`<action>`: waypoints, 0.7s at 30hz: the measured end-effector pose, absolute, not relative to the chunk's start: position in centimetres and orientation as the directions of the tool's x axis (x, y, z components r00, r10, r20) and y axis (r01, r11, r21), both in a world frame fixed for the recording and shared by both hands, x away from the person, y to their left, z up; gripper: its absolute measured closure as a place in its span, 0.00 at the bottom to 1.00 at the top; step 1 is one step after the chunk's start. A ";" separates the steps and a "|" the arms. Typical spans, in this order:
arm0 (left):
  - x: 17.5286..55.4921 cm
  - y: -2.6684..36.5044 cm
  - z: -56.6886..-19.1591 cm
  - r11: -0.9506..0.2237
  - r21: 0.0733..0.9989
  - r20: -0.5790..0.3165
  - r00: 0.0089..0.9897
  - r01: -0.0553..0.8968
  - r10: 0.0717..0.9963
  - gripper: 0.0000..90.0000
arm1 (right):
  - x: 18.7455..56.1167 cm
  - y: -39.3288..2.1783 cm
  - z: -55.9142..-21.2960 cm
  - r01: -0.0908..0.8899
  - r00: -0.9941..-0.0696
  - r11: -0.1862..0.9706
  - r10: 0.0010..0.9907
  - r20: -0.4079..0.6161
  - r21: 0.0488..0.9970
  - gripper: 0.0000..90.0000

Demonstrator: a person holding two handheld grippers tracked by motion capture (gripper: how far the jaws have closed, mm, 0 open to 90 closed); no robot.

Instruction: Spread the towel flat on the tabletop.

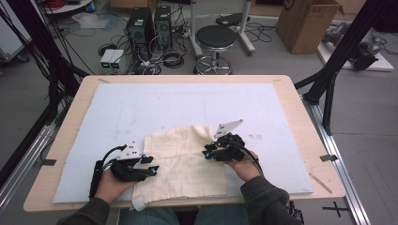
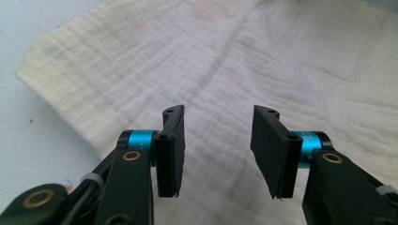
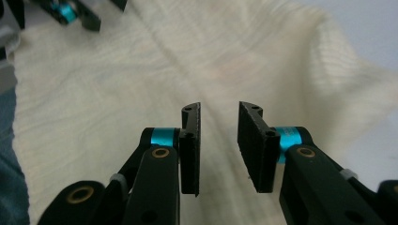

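A: Looking past the counter (image 1: pixel 300 122) first, what stands around it?

B: On the floor beyond the far edge are two black computer towers (image 1: pixel 150 26), a round black stool (image 1: pixel 215 38) and loose cables. A cardboard box (image 1: pixel 307 23) sits off the far right corner, and black frame struts (image 1: pixel 338 56) rise at both sides. A pale blue sheet (image 1: pixel 187 103) covers most of the counter. Nothing lies on it between either tool and the cloth.

A: And the cloth?

B: The cream cloth (image 1: pixel 180 161) lies near the middle of the near edge, crinkled, its near left corner hanging just over that edge. Its far right corner is bunched up a little.

A: Where are the tools relative to it?

B: The left hand-held gripper (image 1: pixel 152 165) is at the cloth's left edge, pointing right across it. In the left gripper view its jaws stand spread, with the cloth (image 2: pixel 263 65) below and ahead, nothing pinched. The right hand-held gripper (image 1: pixel 207 152) is over the cloth's right edge near the bunched corner, pointing left. In the right gripper view its jaws are parted by a narrower gap, over the cloth (image 3: pixel 117 89) and gripping nothing.

A: Any writing?

B: A dark mark is on the box, too small to read.
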State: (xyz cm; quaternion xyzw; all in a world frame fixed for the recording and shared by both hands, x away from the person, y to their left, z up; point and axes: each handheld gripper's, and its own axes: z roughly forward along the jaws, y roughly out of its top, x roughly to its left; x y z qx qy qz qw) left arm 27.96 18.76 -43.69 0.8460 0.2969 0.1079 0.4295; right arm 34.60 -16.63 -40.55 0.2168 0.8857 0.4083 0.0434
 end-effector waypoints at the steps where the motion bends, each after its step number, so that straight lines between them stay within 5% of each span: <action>1: 28.0 18.8 -43.7 -0.455 0.791 -0.072 0.800 0.409 0.595 0.61 | 34.9 -17.2 -40.3 0.357 -0.893 0.559 0.440 0.097 0.748 0.76; 8: 28.0 18.8 -43.7 -0.446 0.795 -0.073 0.794 0.412 0.604 0.61 | 38.5 -20.6 -40.4 0.480 -0.764 0.419 0.632 0.132 0.771 0.69; 15: 28.2 19.0 -43.7 -0.439 0.799 -0.074 0.791 0.412 0.607 0.61 | 41.7 -20.8 -42.2 0.580 -0.696 0.382 0.691 0.195 0.720 0.61; 21: 28.3 19.5 -43.4 -0.417 0.809 -0.073 0.775 0.414 0.627 0.59 | 41.6 -19.6 -42.7 0.556 -0.762 0.470 0.617 0.195 0.685 0.95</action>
